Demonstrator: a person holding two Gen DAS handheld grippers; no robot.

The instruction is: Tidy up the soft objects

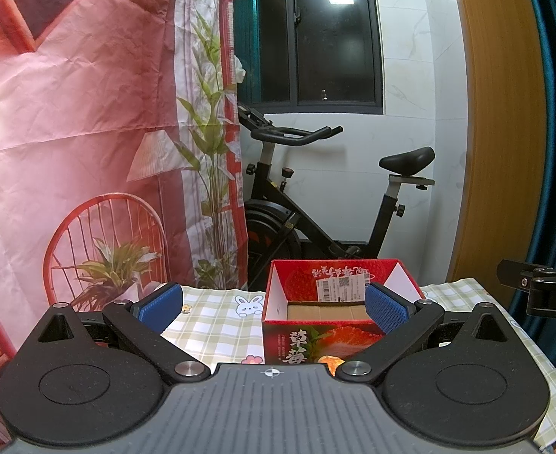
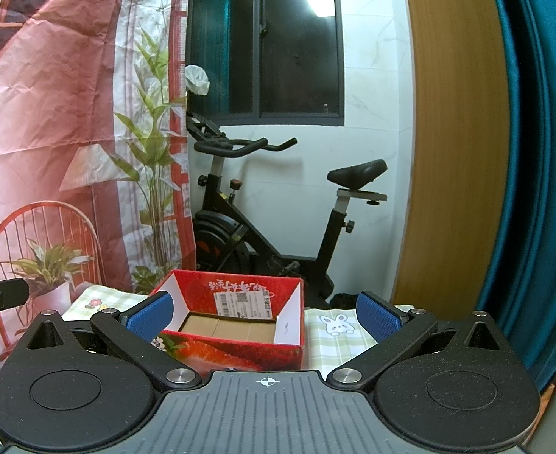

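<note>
A red strawberry-print cardboard box (image 1: 334, 344) stands open on the checked tablecloth (image 1: 217, 321); its brown cardboard floor shows and nothing lies in it. It also shows in the right wrist view (image 2: 240, 352). My left gripper (image 1: 274, 306) is open and empty, held above the table with the box ahead, slightly right. My right gripper (image 2: 264, 316) is open and empty, with the box ahead between its blue pads. The right gripper's body shows at the right edge of the left wrist view (image 1: 542, 287). No soft object is in view.
A black exercise bike (image 1: 315, 204) stands behind the table by a white wall and dark window. A printed red backdrop (image 1: 69, 132) hangs at the left. A wooden panel (image 2: 452, 151) and teal curtain (image 2: 535, 151) stand at the right.
</note>
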